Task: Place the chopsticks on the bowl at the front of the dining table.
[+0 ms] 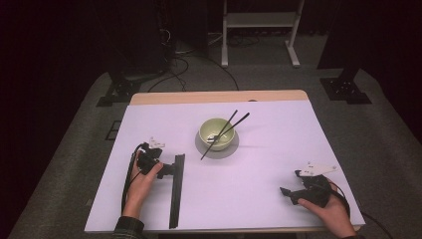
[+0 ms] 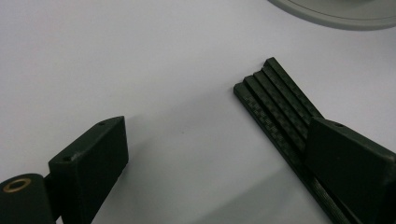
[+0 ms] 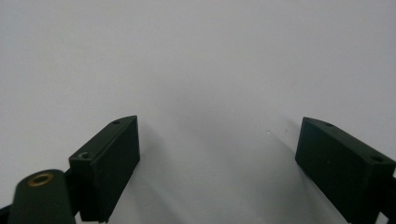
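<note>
A pale green bowl (image 1: pixel 217 132) sits on a grey saucer (image 1: pixel 225 150) at the table's middle. Two black chopsticks (image 1: pixel 233 124) lean across the bowl. Left of it, a long black ridged bar (image 1: pixel 176 194) lies flat, running toward the front edge. My left gripper (image 1: pixel 170 170) is at the bar's far end and open. In the left gripper view (image 2: pixel 219 154) the bar (image 2: pixel 275 100) passes under the right-hand jaw, and bare table lies between the jaws. My right gripper (image 1: pixel 285 191) rests low at the front right, open (image 3: pixel 219 158) over bare table.
The white table top (image 1: pixel 268 164) has a wooden strip (image 1: pixel 219 96) along its far edge. The saucer's rim (image 2: pixel 336 14) shows just beyond the bar's end. Cables and a white stand's legs (image 1: pixel 259 30) are on the floor behind the table.
</note>
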`<state>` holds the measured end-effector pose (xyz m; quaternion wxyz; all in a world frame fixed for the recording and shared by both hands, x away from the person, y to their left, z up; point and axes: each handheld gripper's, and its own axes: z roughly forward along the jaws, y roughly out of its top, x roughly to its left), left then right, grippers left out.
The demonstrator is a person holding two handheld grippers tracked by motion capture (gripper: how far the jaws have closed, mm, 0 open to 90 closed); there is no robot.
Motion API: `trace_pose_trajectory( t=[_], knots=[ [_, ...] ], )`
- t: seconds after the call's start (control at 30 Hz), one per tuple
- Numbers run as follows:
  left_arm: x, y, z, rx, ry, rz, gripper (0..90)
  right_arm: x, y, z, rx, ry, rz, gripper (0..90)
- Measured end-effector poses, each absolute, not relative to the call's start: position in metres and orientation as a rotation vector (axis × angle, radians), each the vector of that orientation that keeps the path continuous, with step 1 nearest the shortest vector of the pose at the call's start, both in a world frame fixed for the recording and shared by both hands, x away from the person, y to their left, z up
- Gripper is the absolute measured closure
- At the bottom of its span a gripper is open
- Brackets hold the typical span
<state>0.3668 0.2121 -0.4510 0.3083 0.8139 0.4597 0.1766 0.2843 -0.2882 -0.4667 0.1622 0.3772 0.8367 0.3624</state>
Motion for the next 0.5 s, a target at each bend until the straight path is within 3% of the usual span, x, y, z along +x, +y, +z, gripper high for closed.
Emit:
trace_pose_trajectory(
  t=[0.5],
  knots=[
    [0.3612,0.2151,-0.4467,2.133,1.212,0.473,5.6,0.2843,-0.2883,-0.4667,1.075,2.387,1.034,12.1]
  ],
)
